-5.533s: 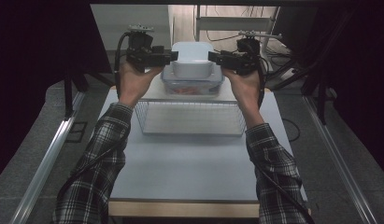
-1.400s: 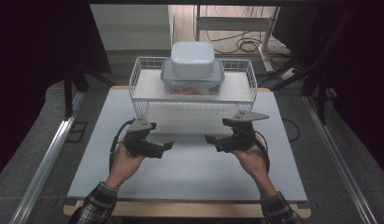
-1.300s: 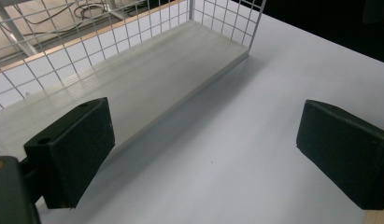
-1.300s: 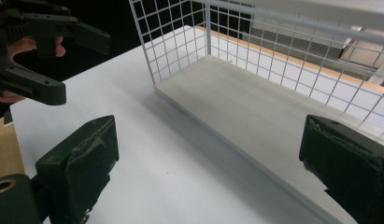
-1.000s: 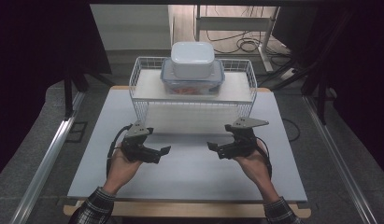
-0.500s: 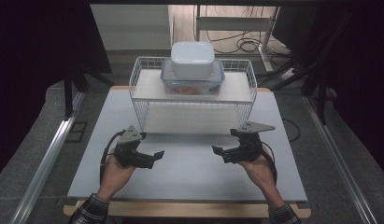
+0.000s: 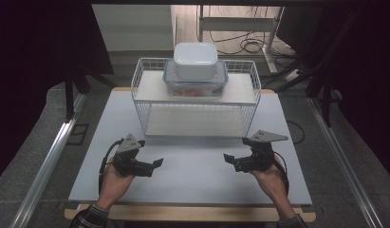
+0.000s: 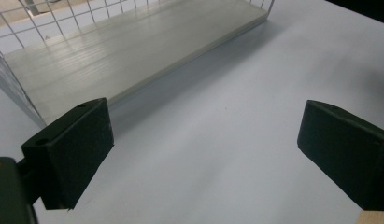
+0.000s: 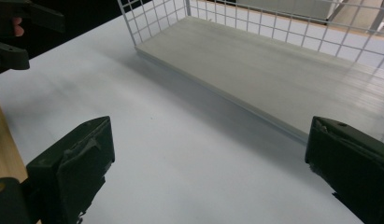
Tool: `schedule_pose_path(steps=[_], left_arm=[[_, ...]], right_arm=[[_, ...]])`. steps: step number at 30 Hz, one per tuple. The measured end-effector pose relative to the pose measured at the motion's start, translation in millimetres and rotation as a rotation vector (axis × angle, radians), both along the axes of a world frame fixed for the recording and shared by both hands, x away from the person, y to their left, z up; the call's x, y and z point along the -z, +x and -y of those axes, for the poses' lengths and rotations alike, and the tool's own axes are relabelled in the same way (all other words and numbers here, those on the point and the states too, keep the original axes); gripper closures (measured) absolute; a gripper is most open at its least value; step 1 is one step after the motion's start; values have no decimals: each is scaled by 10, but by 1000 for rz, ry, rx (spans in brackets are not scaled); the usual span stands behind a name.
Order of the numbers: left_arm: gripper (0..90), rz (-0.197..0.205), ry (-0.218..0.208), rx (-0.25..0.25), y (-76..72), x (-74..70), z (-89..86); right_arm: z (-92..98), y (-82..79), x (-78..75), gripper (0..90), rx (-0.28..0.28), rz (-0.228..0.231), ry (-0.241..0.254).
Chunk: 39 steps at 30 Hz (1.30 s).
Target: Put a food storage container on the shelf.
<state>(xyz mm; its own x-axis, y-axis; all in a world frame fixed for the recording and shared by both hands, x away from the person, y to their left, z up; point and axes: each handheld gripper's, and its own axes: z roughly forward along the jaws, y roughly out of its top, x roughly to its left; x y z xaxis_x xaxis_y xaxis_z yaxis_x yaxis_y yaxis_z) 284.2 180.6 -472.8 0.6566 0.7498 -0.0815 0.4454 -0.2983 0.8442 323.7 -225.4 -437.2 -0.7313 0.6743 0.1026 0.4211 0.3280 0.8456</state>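
No readable text, labels, brands, numbers or signs on anything

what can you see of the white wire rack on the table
The white wire rack is a two-level shelf of thin grid mesh with pale board-like shelves. It stands upright at the far middle of the white table top. Its lower shelf is bare. On the upper shelf sits a clear lidded plastic container with reddish contents, and a white rounded lidded box is stacked on that. Neither pair of tongs touches the rack.
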Motion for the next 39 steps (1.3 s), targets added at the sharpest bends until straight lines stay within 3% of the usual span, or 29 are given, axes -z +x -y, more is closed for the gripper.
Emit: schedule_pose_path(steps=[13, 22, 32, 39], left_arm=[[35, -3, 10, -29, -102, 133, -113], [36, -24, 43, -49, -176, 277, -185], [35, -74, 70, -42, -156, 491, -170], [31, -113, 83, -41, -120, 561, -176]], right_arm=[[198, -79, 184, 16, 51, -15, -6], [244, -129, 334, 16, 64, -22, -29], [252, -169, 531, 15, 59, -68, -53], [232, -153, 652, 16, 66, -125, -83]])
